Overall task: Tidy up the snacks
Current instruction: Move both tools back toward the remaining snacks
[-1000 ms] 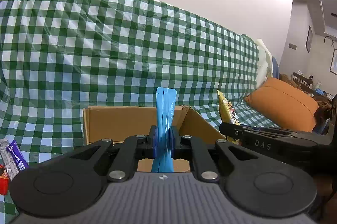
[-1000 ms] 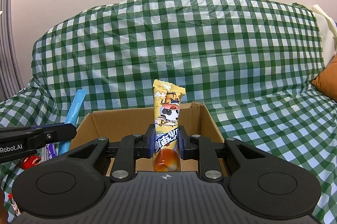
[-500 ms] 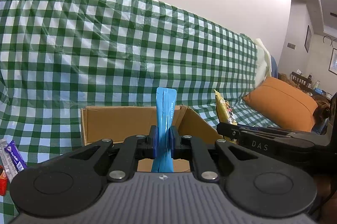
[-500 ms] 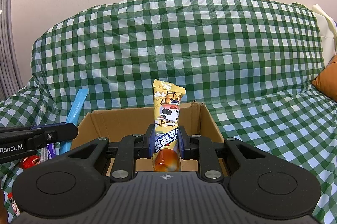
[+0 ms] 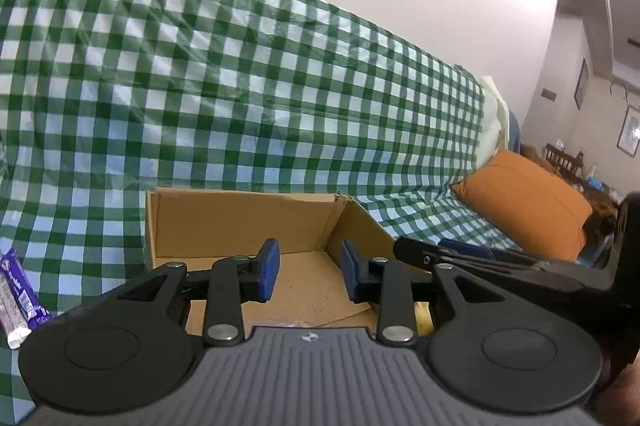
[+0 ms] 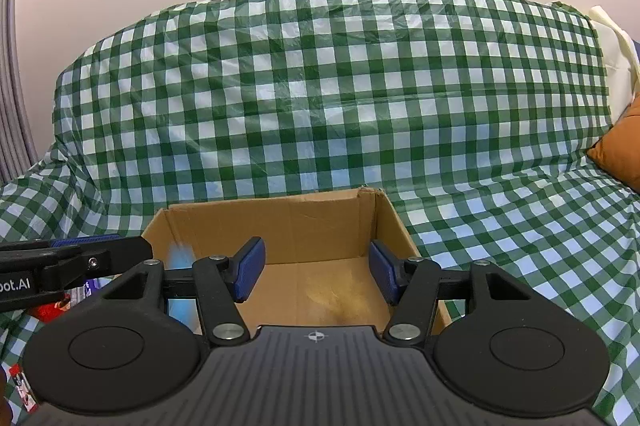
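Left wrist view: left hand-held gripper (image 5: 307, 272) spread, empty, above the cardboard box (image 5: 240, 214) on the sofa; loose purple snack bars (image 5: 22, 290) lie leftward, long axes running away, nearest this gripper. Right hand-held gripper (image 6: 316, 272) likewise spread, empty.

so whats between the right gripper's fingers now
Nothing held: in the right wrist view the right gripper is open, and between its pads only the cardboard box floor shows, with a blurred yellowish patch.
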`<state>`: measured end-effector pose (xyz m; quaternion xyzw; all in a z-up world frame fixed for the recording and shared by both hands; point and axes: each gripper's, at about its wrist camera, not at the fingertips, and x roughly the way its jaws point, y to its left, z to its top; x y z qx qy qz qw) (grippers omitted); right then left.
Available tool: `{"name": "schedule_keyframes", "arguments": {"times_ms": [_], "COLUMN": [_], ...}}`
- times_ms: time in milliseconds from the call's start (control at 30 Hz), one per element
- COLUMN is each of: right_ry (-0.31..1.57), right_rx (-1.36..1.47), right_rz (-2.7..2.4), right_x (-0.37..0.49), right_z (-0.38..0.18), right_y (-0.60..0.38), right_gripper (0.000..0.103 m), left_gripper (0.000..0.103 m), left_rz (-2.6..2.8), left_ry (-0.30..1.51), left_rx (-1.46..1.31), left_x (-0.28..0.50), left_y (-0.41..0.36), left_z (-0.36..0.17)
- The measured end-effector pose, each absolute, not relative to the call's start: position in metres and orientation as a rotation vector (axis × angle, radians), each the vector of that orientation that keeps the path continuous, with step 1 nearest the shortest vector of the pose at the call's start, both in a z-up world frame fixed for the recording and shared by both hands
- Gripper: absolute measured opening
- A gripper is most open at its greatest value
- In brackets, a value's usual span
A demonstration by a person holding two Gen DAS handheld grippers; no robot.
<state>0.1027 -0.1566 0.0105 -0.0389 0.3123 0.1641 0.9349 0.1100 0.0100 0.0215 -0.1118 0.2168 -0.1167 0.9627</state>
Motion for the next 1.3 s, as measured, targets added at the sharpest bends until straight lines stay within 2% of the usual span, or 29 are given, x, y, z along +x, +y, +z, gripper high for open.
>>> {"name": "schedule_keyframes", "arguments": {"times_ms": [267, 467, 533, 600, 700, 767, 800, 900, 933, 1133, 1300], "right_ry": [0.641, 0.64, 0.641, 0.637, 0.606, 0.583, 0.574, 0.559, 0.562, 0.689, 0.736], "right_rx": [-0.082, -0.082, -0.08, -0.08, -0.068, -0.06, -0.053, -0.042, -0.037, -0.058, -0.168], "right_rz": [0.344, 0.37, 0.394, 0.431, 0.507, 0.568, 0.606, 0.751, 0.804, 1.074, 1.218], "right_x": [0.106, 0.103, 0.1, 0.096, 0.084, 0.075, 0.07, 0.054, 0.05, 0.023, -0.022], "right_z": [0.011, 0.008, 0.006, 0.006, 0.01, 0.014, 0.017, 0.023, 0.024, 0.03, -0.003], "right_y": [-0.153, -0.143, -0.136, -0.127, -0.112, -0.101, -0.095, -0.074, -0.067, 0.004, 0.068], "right_gripper": [0.06, 0.06, 0.049, 0.034, 0.023, 0.023, 0.023, 0.023, 0.023, 0.024, 0.024], "left_gripper": [0.036, 0.055, 0.059, 0.059, 0.059, 0.059, 0.055, 0.01, 0.005, 0.005, 0.005], "left_rz": [-0.184, -0.025, 0.049, 0.104, 0.199, 0.227, 0.223, 0.241, 0.275, 0.345, 0.275], "left_ry": [0.436, 0.383, 0.356, 0.344, 0.33, 0.354, 0.376, 0.417, 0.42, 0.428, 0.456], "left_rx": [-0.239, -0.212, -0.178, -0.168, -0.19, -0.24, -0.284, -0.367, -0.349, -0.317, -0.403], "left_x": [0.109, 0.097, 0.091, 0.083, 0.065, 0.055, 0.052, 0.045, 0.043, 0.047, 0.047], "left_y": [0.022, 0.042, 0.05, 0.063, 0.094, 0.123, 0.139, 0.187, 0.2, 0.257, 0.283], "left_z": [0.024, 0.029, 0.033, 0.037, 0.046, 0.052, 0.056, 0.073, 0.08, 0.101, 0.055]}}
